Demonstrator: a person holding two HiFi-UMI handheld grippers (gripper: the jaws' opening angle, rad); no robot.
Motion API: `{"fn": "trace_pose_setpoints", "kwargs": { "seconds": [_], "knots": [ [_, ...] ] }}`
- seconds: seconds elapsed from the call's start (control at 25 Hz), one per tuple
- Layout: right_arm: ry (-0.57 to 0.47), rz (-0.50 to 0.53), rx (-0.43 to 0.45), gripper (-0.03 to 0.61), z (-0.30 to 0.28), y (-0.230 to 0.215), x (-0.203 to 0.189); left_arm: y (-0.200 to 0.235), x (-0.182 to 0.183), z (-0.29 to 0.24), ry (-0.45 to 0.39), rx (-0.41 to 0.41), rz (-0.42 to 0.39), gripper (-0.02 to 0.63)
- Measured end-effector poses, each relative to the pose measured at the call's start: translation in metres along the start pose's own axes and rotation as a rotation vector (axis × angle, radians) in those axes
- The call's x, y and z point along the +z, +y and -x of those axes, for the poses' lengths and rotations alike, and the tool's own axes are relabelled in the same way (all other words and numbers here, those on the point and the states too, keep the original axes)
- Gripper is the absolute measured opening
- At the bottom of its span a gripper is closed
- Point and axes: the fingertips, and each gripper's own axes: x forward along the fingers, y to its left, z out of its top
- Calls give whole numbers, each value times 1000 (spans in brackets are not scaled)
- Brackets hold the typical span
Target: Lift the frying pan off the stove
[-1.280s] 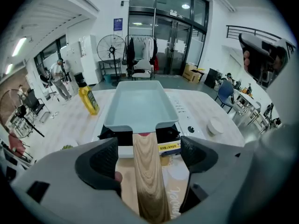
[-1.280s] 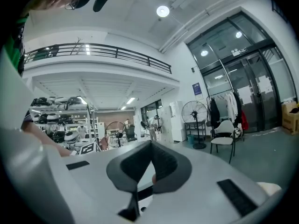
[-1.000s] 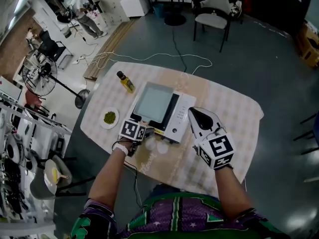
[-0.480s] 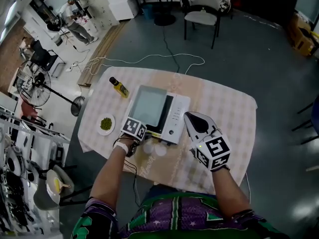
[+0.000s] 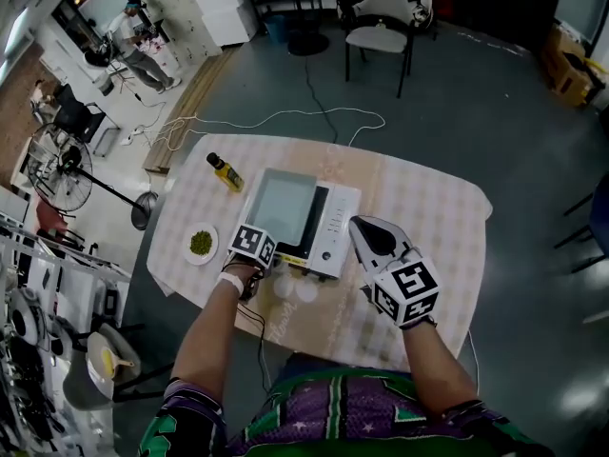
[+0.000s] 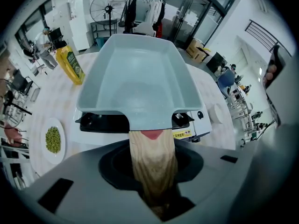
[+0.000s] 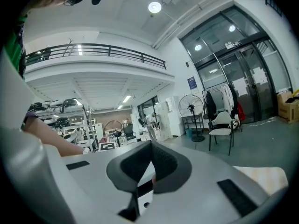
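Observation:
A pale blue-grey rectangular frying pan (image 5: 284, 203) (image 6: 140, 73) sits on a white portable stove (image 5: 333, 222) (image 6: 189, 121) on the table. Its light wooden handle (image 6: 152, 155) points toward me and runs in between the jaws of my left gripper (image 5: 270, 255) (image 6: 152, 171). Those jaws are closing and sit tight against the handle's sides. My right gripper (image 5: 367, 228) (image 7: 147, 171) hovers just right of the stove with its jaws together and nothing in them. It is tilted up toward the room.
An oil bottle (image 5: 225, 171) (image 6: 71, 63) stands left of the stove's far end. A white plate of green bits (image 5: 201, 244) (image 6: 53, 139) lies at the table's left edge. A chair (image 5: 379, 29) and a floor cable (image 5: 285, 114) lie beyond the patterned tablecloth (image 5: 428, 227).
The left gripper's jaws have narrowed onto the pan's handle. Both grippers have stayed almost in place, and the pan has not moved off the stove.

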Motion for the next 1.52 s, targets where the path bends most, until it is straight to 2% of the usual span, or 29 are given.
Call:
{"fn": "trace_pose_setpoints", "kwargs": {
  "seconds": [0.24, 0.36, 0.44, 0.6, 0.76, 1.08, 1.24, 1.44, 1.52],
  "knots": [
    [26, 8, -13, 6, 2, 1, -2, 5, -1, -4, -51, 0, 0, 161],
    [48, 19, -29, 6, 12, 6, 5, -4, -12, 3, -91, -60, 35, 161],
    [59, 35, -44, 6, 21, 5, 15, -15, -17, 13, -136, -98, 41, 161],
    [82, 68, -81, 6, 34, 5, 30, -25, -27, 42, -223, -88, 7, 161],
    [98, 68, -109, 6, 47, 11, 42, -36, -39, 73, -315, -108, 30, 161],
    [126, 0, -113, 6, 48, 74, 38, -14, -84, 149, -477, -98, 77, 161],
    [130, -24, -125, 6, 36, 103, 33, 5, -98, 181, -545, -88, 71, 161],
    [66, -59, -160, 6, 25, 133, 34, 32, -108, 214, -621, -33, 63, 161],
    [58, -68, -179, 6, 17, 148, 28, 46, -112, 223, -648, -35, 71, 161]
  ]
}}
